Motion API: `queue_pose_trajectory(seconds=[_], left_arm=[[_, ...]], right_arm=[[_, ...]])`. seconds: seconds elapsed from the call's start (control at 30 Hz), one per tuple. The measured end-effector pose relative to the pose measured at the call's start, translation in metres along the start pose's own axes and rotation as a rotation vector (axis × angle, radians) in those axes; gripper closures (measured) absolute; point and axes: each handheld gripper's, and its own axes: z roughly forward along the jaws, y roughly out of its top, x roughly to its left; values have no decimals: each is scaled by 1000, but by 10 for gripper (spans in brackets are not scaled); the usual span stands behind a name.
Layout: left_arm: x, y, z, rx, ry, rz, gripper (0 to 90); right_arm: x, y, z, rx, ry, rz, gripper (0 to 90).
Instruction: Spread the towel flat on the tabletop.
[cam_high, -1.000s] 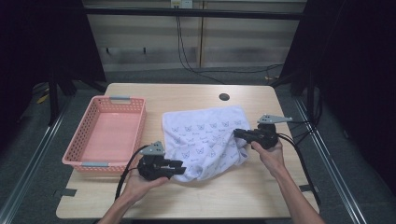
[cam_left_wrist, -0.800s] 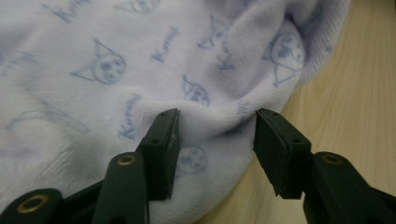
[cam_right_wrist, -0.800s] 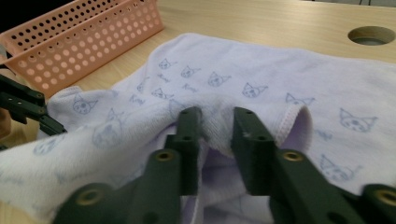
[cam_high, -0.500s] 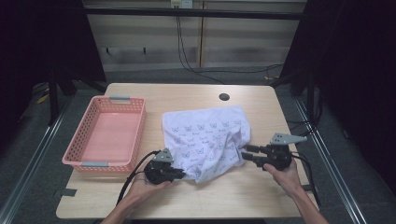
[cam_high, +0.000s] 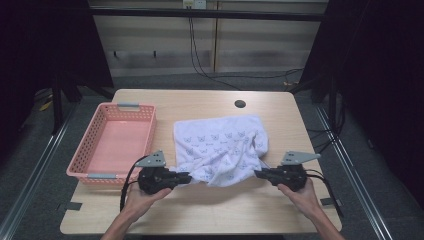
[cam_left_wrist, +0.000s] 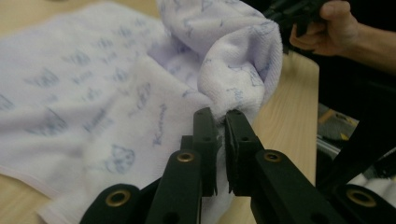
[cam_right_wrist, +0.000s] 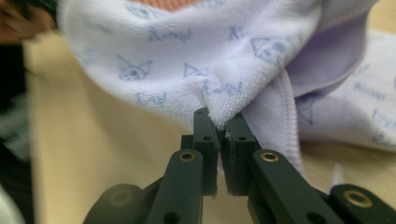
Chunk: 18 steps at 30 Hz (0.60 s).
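Lying crumpled on the pale wooden worktop (cam_high: 210, 210), one white terry towel printed with small blue butterflies (cam_high: 220, 147) is seen at the centre, its near edge drawn out between two tools. The left hand-held gripper (cam_high: 186, 177), at about 7 o'clock from the towel's middle, is clamped on the near left corner; in the left gripper view its jaws are seen nearly closed with a fold of cloth pinched between the tips. The right hand-held gripper (cam_high: 259, 173), at about 5 o'clock, is clamped likewise on the near right corner, the hemmed edge being nipped between its jaws in the right gripper view. The right jaws have just been opened and closed again, and the left jaws have just been closing, with cloth between them.

One pink plastic lattice basket with grey handles (cam_high: 95, 145) is set at 9 o'clock from the towel, just beside it and apart from it. One round dark hole (cam_high: 240, 104) is seen in the worktop at 12 o'clock. Nothing is placed between the tools and the cloth.

The towel's underside and folded inner layers are hidden. Both forearms are cut off by the lower edge of the high view, and the surroundings are too dark to make out.
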Motion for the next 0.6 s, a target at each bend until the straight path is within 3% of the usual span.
queue_pose_trajectory(seconds=[0.03, 0.1, 0.13, 0.23, 0.27, 0.33, 0.37, 0.43, 0.47, 0.53, 0.6], left_arm=[[-2, 4, -7, -31, -13, -3, 841], [-11, 10, -19, -89, -19, 0, 841], [-13, 13, -22, -102, -27, 3, 841], [-13, 21, -25, -131, -13, -1, 841], [-6, 26, -22, -123, 33, -10, 841], [4, 29, -16, -117, 77, -39, 840], [8, 30, -12, -95, 120, -38, 840], [20, 33, 2, -40, 152, -40, 838], [31, 33, 13, -12, 162, -67, 838], [41, 33, 24, 12, 201, -85, 836], [53, 29, 42, 54, 222, -119, 828]], right_arm=[[2, 2, -10, -30, 24, 15, 860], [6, 4, -31, -92, 15, 27, 859], [7, 3, -38, -113, 27, 51, 859], [17, 8, -54, -143, 41, 50, 856], [19, 13, -58, -159, 44, 47, 854], [17, 25, -65, -190, 22, 42, 846], [13, 29, -66, -202, 12, 46, 846], [-3, 35, -65, -229, -22, 72, 843], [-9, 37, -63, -233, -51, 86, 843], [-32, 39, -52, -205, -99, 89, 836], [-50, 37, -36, -167, -113, 121, 825]])
